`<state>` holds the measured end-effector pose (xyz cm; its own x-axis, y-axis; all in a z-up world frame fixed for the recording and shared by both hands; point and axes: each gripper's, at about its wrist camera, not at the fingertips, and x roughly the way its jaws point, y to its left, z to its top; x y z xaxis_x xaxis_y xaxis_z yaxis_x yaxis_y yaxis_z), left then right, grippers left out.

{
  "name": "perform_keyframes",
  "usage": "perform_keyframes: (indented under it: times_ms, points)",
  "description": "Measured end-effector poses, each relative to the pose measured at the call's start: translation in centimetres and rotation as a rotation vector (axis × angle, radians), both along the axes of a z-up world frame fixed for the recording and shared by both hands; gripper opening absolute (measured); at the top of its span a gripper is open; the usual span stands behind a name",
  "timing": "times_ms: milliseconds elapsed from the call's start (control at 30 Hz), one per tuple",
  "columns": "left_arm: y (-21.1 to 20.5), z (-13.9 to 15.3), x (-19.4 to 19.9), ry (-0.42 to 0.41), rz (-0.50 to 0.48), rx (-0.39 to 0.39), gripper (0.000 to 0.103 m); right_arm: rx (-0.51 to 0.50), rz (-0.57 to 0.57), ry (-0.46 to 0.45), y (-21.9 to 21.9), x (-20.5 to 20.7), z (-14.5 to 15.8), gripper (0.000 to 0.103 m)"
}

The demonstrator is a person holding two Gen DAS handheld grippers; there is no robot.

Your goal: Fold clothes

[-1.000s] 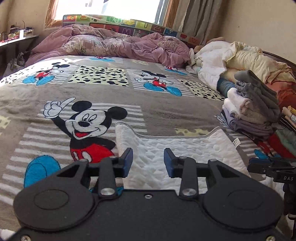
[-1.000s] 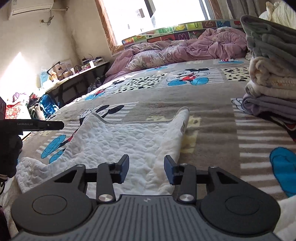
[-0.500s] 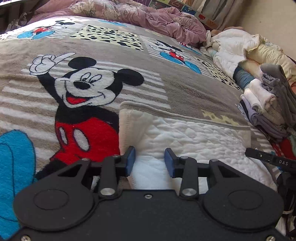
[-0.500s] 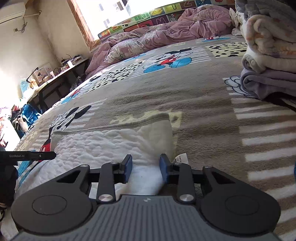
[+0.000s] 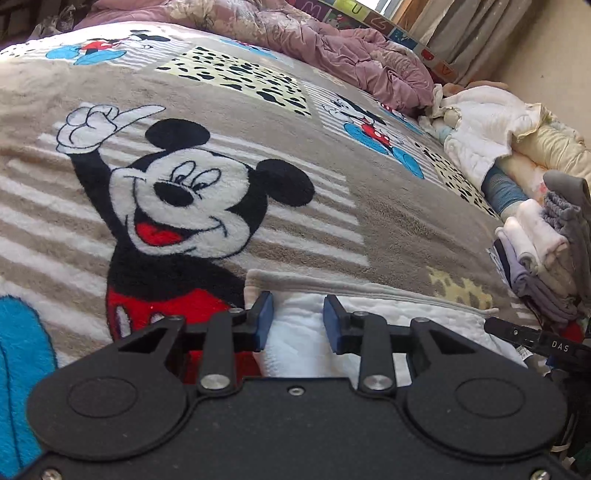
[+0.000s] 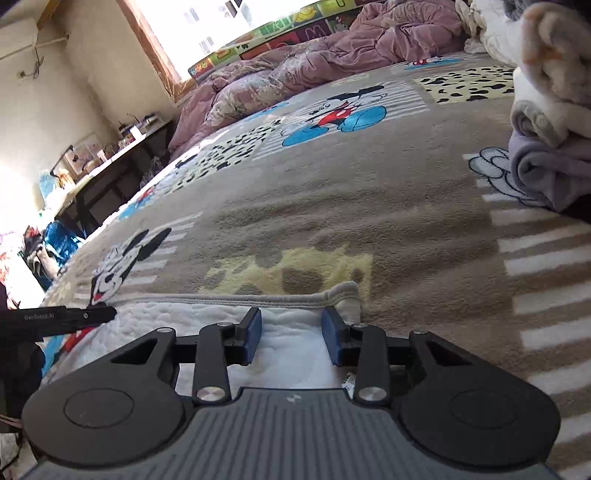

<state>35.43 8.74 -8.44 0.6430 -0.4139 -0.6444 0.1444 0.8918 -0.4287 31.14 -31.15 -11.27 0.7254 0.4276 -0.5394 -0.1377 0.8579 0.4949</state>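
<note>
Left wrist view: the left gripper [image 5: 298,320] sits low over the near left corner of a white quilted garment [image 5: 406,325] spread flat on a Mickey Mouse blanket [image 5: 332,184]. Its blue-padded fingers [image 5: 264,319] stand apart, one on each side of the garment's corner, with the white fabric and its grey trimmed edge between them; whether the pads touch the cloth cannot be told. To the right, the tip of the right gripper [image 5: 532,338] shows over the garment's right side. Further right, a stack of folded clothes [image 5: 546,254] rests on the blanket, and behind it lies a heap of unfolded laundry [image 5: 491,129]. A crumpled pink duvet [image 5: 332,48] lies across the far end of the bed.

Right wrist view: the right gripper [image 6: 291,332] is set over the garment's [image 6: 184,314] near right corner, jaws parted, the grey-edged corner lying between the blue pads [image 6: 334,338]. A small label [image 6: 349,380] peeks out under the right finger. At the left, the left gripper [image 6: 74,315] reaches in over the garment. The folded stack [image 6: 546,147] stands at the right edge, well apart from the garment. A cluttered desk [image 6: 110,155] stands by the far left wall under a bright window [image 6: 221,26].
</note>
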Motion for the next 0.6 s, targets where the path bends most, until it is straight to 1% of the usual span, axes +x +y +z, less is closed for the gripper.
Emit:
perform_keyframes:
  times_ms: [33, 133, 200, 267, 300, 333, 400, 433, 533, 567, 600]
  points:
    - [0.1, 0.1, 0.1, 0.012, 0.002, -0.009, 0.031, 0.040, -0.014, 0.018, -0.5, 0.0, -0.3, 0.026]
    - [0.4, 0.0, 0.2, 0.020, 0.007, -0.028, 0.031, 0.108, -0.024, 0.045, -1.4, 0.2, -0.8, 0.023]
    - [0.5, 1.1, -0.6, 0.015, 0.028, -0.049, 0.031, 0.149, -0.037, 0.066, -2.1, 0.1, -0.2, 0.023]
    - [0.1, 3.1, -1.9, -0.036, 0.020, -0.039, 0.031, 0.174, -0.056, 0.071, -2.8, -0.3, 0.9, 0.028]
    - [-0.2, 4.0, -2.5, -0.059, 0.008, -0.036, 0.032, 0.159, -0.058, 0.039, -2.8, -0.8, 1.7, 0.030]
    - [-0.3, 4.6, -2.9, -0.072, 0.002, -0.046, 0.033, 0.144, -0.059, 0.011, -2.9, -1.3, 2.5, 0.036]
    - [-0.5, 5.4, -3.3, -0.096, -0.009, -0.080, 0.040, 0.122, -0.045, -0.006, -2.8, -1.5, 3.2, 0.036]
    - [-0.6, 5.6, -3.4, -0.103, -0.012, -0.092, 0.041, 0.113, -0.039, -0.012, -2.7, -1.5, 3.6, 0.036]
    - [-0.7, 3.9, -2.4, -0.057, 0.014, -0.085, 0.044, 0.107, -0.044, 0.027, -2.7, -1.1, 2.6, 0.036]
    - [-0.6, 2.3, -1.6, -0.001, 0.036, -0.087, 0.045, 0.104, -0.046, 0.040, -2.6, -1.0, 2.2, 0.034]
    - [-0.5, 1.1, -1.2, 0.027, 0.043, -0.087, 0.044, 0.102, -0.048, 0.053, -2.6, -0.8, 1.9, 0.033]
